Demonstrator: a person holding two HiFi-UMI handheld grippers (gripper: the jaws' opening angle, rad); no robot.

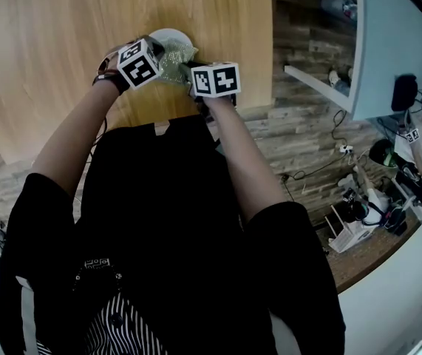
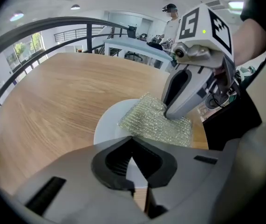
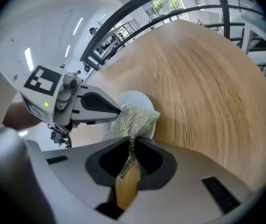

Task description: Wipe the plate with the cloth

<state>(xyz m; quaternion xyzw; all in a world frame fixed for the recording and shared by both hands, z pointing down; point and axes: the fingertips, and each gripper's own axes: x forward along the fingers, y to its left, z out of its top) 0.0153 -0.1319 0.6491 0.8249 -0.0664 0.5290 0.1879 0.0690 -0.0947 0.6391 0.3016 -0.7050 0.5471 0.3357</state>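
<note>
Wiping is judged to be under way, and several things could go wrong from here. The cloth is pinched in the closed right gripper by a thin fold only. With a strong pull across the plate it could be drawn out of the jaws. The plate's rim is clamped in the left gripper, whose jaws stand narrow on it. If the cloth is pressed down hard, the plate could be tilted or twisted out of this grip. The plate is placed near the edge of the table on the person's side, so by a push it could be sent over that edge. The two grippers are held close together over the plate — a collision is possible. Counted: one plate, one cloth, one table, two grippers.
</note>
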